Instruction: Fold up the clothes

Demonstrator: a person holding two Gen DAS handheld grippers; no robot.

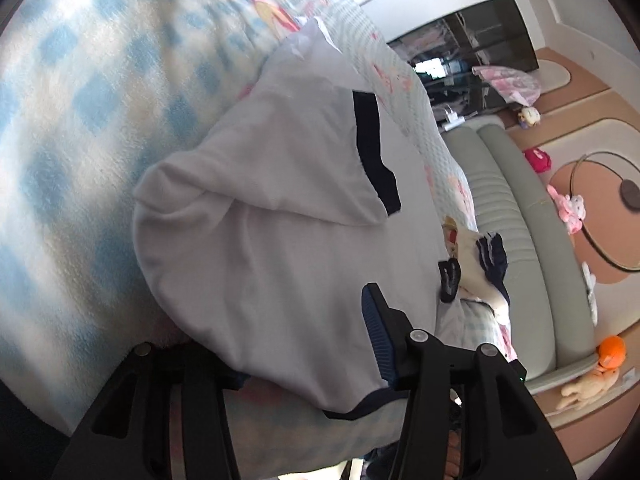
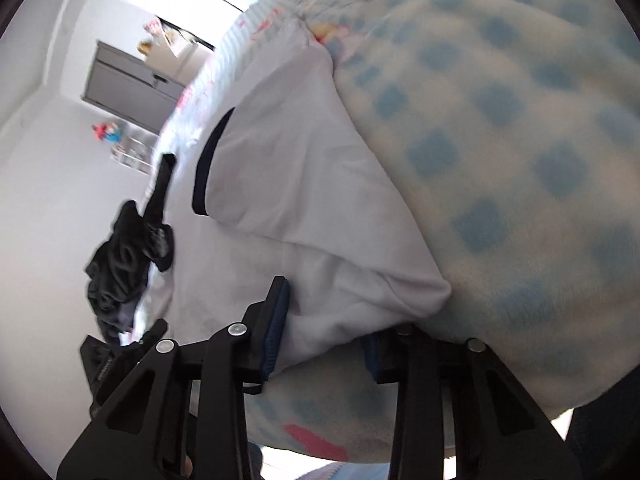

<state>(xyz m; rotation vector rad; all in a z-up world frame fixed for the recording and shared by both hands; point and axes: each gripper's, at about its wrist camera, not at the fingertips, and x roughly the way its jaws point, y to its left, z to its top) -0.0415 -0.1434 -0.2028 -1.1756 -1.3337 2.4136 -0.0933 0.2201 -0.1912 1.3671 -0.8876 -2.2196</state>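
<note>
White T-shirt (image 1: 280, 208) with navy trim lies partly folded on the bed, its body spread over the pastel printed bedsheet (image 1: 404, 76) and its far side pressed up against a fluffy blue-and-white checked blanket (image 1: 72, 128) heaped along that side of the mattress. One sleeve is folded across the body, so its navy cuff (image 1: 376, 148) shows as a dark band on top of the white cloth; the navy-edged neckline hangs at the near edge of the bed, just beside the left gripper (image 1: 304, 344).

The left gripper's jaws stand apart with the near edge of the shirt between them. One blue ribbed pad is in plain sight against the fabric, while the other is buried under the cloth, so whether the pads press on it cannot be told.

In the right wrist view the same shirt (image 2: 304, 208) fills the middle, with the blanket (image 2: 500, 140) bulging beside it. The right gripper (image 2: 324, 340) has a bunched fold of the shirt's near edge between its two blue pads, and both pads lie against the cloth.

A crumpled black garment (image 2: 128, 256) lies near the bed's outer edge, well apart from the shirt. Beyond the bed, soft toys sit on the floor by a pale green bench (image 1: 516, 216).
</note>
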